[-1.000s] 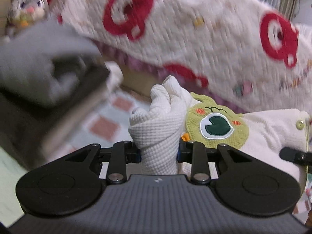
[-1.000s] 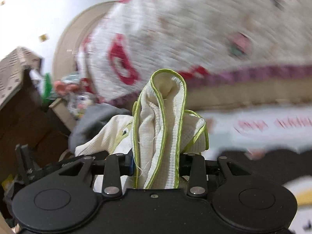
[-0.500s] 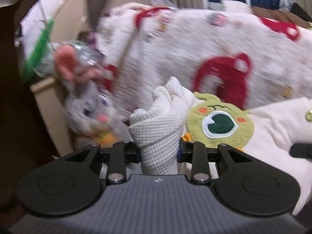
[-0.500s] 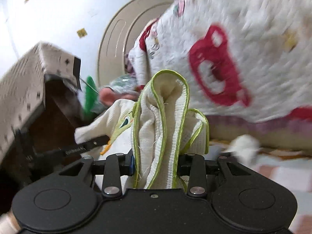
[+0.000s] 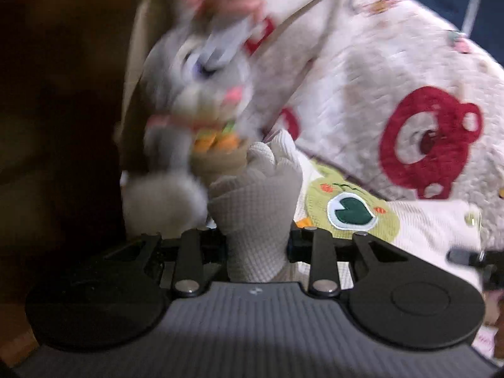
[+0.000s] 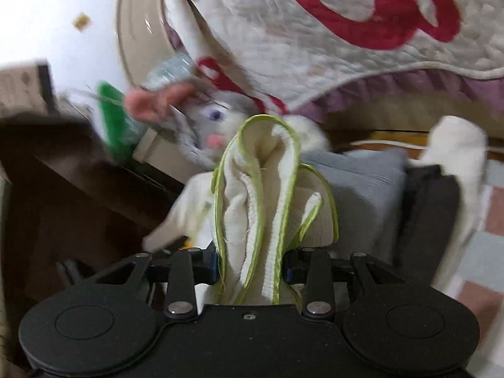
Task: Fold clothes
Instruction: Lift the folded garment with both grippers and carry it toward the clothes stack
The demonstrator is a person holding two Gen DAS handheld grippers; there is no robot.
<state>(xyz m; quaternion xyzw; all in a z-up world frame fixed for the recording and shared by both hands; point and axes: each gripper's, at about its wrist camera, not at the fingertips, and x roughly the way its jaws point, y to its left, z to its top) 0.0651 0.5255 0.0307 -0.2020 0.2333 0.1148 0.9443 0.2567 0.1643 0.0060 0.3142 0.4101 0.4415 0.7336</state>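
The left gripper point(image 5: 256, 245) is clamping a bunched wad of the cream waffle-knit garment point(image 5: 255, 208) between its two fingers, the cloth bulging up above the jaws like a knuckled fist. Just to the right of that wad, the same garment is spreading out flat, showing a round green frog patch point(image 5: 349, 211) with a dark green leaf shape stitched on white. At the far right edge of this view, the black tip of the other gripper is showing against the cloth.

The right gripper point(image 6: 252, 266) is pinching a folded edge of the garment point(image 6: 261, 189), where lime-green piping point(image 6: 220, 195) is looping up and over the jaws in a tall arch; the knit is ribbed and a little frayed.

Close behind the left fingers, a grey plush rabbit point(image 5: 201, 88) with a pink nose is sitting blurred, almost touching the wad. Behind everything, a quilted white blanket point(image 5: 393, 94) with red cartoon shapes is draping down. In the right wrist view, a grey folded cloth point(image 6: 362, 189) and a darker one point(image 6: 431, 214) are lying just past the garment, near a checked mat point(image 6: 485, 245). Dark wooden furniture point(image 6: 63, 204) is filling the left side.
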